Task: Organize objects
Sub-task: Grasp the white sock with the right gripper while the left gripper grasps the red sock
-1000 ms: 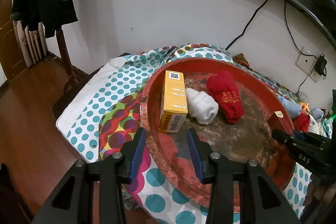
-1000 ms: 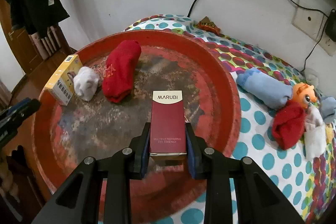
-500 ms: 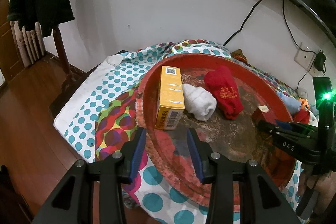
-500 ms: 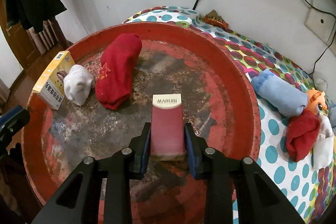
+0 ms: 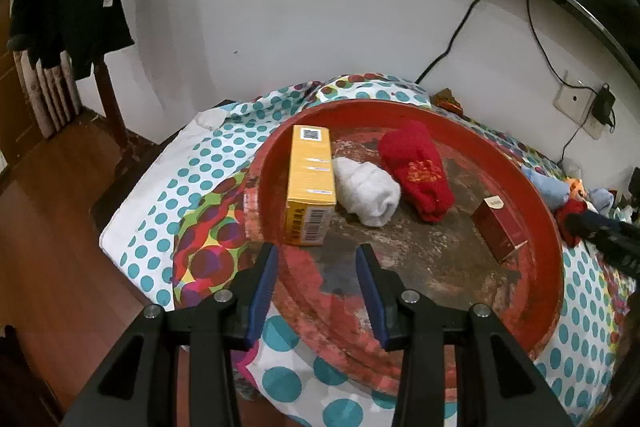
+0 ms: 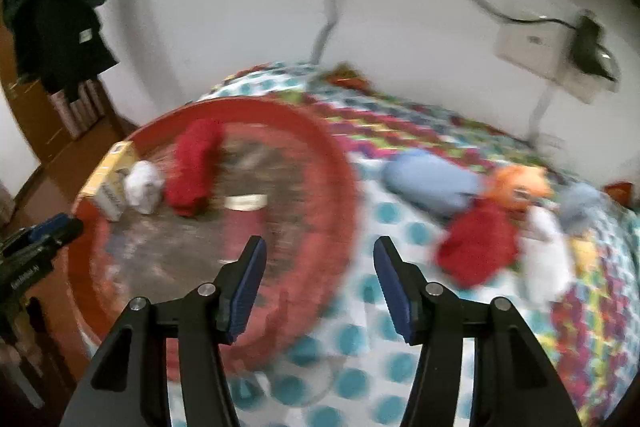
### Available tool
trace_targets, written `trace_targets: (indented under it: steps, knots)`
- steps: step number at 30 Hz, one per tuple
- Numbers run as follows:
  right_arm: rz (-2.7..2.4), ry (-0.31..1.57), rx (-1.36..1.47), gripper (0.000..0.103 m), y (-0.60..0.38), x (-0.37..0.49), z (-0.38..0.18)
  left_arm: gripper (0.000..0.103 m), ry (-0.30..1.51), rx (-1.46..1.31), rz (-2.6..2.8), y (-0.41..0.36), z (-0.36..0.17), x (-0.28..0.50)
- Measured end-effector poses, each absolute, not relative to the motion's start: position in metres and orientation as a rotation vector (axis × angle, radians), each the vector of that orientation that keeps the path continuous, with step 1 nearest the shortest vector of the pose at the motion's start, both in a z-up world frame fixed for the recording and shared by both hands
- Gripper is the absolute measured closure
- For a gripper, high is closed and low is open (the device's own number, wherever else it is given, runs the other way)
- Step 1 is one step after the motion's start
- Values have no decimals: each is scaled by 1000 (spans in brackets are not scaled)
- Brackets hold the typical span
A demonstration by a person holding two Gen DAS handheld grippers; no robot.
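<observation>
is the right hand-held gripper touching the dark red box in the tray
Apart. In the left wrist view the dark red box lies alone in the tray; the right hand-held gripper, jaws opening, holds nothing.

The red tray [image 5: 548,227] holds two boxes, yellow [image 5: 310,183] and maroon [image 5: 500,227], plus two rolled cloths, white [image 5: 366,187] and red [image 5: 416,171].

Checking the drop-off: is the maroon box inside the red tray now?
Inside: the maroon box lies on the red tray floor near its rim, no gripper touching.
</observation>
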State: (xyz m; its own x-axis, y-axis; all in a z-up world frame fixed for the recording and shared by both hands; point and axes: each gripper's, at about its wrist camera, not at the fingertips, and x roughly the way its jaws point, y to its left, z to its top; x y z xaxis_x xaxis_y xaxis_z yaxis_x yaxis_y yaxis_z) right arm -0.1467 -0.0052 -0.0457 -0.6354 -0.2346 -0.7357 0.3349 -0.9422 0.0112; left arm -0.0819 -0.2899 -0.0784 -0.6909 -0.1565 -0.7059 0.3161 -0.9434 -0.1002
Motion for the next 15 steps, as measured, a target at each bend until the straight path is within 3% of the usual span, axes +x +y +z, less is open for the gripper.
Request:
trace_targets:
  steps: [4, 15]
  knots:
    - [-2711, 138, 1199, 48, 70, -160, -42, 62, 274, 1093, -2685, -280, -78, -84]
    - [-2775, 62, 1301, 47, 153, -192, -71, 62, 20, 1065, -2783, -232, -72, -82]
